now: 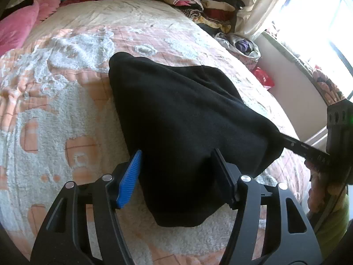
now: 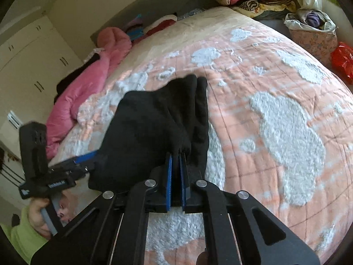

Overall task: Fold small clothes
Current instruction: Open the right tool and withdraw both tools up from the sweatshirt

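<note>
A small black garment (image 1: 183, 119) lies bunched on the pink and white bedspread (image 1: 66, 84). My left gripper (image 1: 176, 154) is open, its blue-padded fingers standing on either side of the garment's near edge. My right gripper (image 2: 176, 154) is shut on the garment's right edge (image 2: 158, 128) and lifts it slightly. The right gripper also shows in the left wrist view (image 1: 308, 150) at the garment's right corner. The left gripper shows in the right wrist view (image 2: 86, 159) at the garment's left side.
A pink blanket (image 2: 88, 81) lies along the bed's left side. Piles of folded clothes (image 1: 198, 2) sit at the far end. A bag of clothes (image 2: 313, 31) and a red bag (image 2: 342, 61) stand beside the bed near the window (image 1: 320, 22).
</note>
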